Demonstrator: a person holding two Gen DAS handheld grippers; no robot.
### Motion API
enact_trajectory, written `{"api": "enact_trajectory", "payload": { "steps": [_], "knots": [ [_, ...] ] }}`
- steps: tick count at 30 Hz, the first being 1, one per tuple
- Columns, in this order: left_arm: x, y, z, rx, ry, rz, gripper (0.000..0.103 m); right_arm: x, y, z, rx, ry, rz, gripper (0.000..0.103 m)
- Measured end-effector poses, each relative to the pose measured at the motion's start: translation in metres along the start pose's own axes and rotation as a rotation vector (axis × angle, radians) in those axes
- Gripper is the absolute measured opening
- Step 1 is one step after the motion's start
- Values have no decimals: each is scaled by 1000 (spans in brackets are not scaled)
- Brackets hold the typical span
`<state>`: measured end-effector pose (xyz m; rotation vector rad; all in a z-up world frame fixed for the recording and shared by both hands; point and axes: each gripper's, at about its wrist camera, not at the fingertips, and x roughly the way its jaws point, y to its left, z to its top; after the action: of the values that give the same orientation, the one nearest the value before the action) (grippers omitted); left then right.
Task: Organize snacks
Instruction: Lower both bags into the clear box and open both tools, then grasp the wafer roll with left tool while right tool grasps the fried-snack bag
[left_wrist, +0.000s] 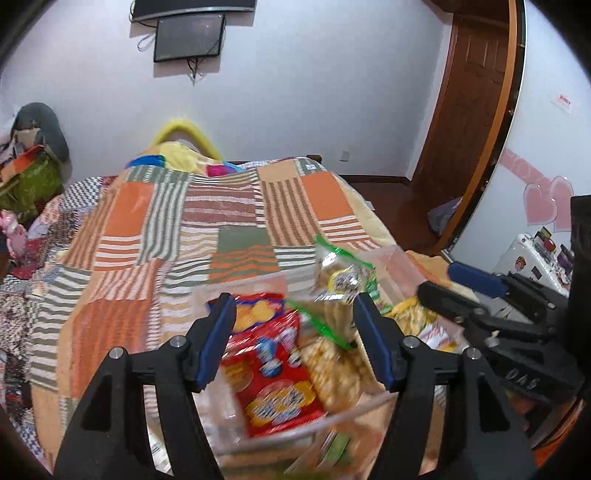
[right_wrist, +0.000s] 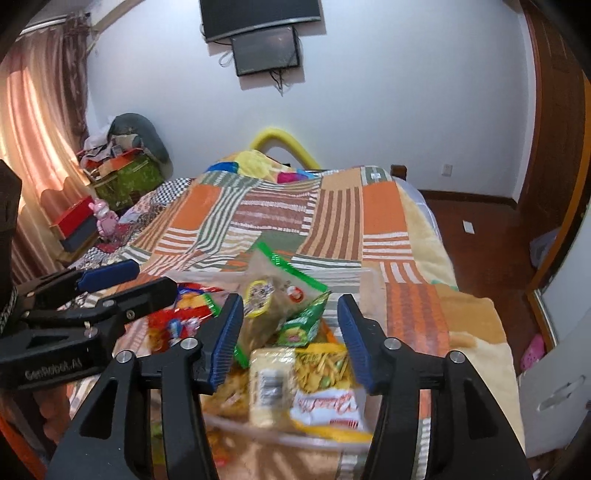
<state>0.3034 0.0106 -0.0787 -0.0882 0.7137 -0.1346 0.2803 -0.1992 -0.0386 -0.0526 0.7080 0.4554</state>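
A clear plastic bin (left_wrist: 397, 258) sits on the bed and holds several snack packs. My left gripper (left_wrist: 295, 339) is open and empty, above a red cracker pack (left_wrist: 273, 384) and a clear bag of biscuits with green trim (left_wrist: 336, 280). My right gripper (right_wrist: 291, 339) is open and empty, above a pale yellow pack (right_wrist: 271, 384), a yellow snack-stick bag (right_wrist: 325, 373) and a small green pack (right_wrist: 304, 321). The green-trimmed bag (right_wrist: 273, 288) stands tilted behind them. Each gripper shows in the other's view, the right one (left_wrist: 450, 284) and the left one (right_wrist: 136, 280).
The bin's near rim (right_wrist: 258, 430) lies close below my right gripper. A patchwork orange, brown and green blanket (left_wrist: 221, 210) covers the bed. Cluttered boxes (right_wrist: 122, 173) stand at the far left, a wooden door (left_wrist: 472, 92) and white appliance (left_wrist: 528, 254) at the right.
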Motion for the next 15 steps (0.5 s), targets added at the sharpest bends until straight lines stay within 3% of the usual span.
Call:
{"api": "enact_trajectory", "payload": {
  "steps": [8, 15],
  "knots": [
    [-46, 39, -47, -14, 24, 72, 67, -16, 18, -25, -31, 10, 40, 55],
    [-67, 86, -95, -52, 96, 156, 69, -16, 31, -58, -12, 72, 89, 57]
  ]
}}
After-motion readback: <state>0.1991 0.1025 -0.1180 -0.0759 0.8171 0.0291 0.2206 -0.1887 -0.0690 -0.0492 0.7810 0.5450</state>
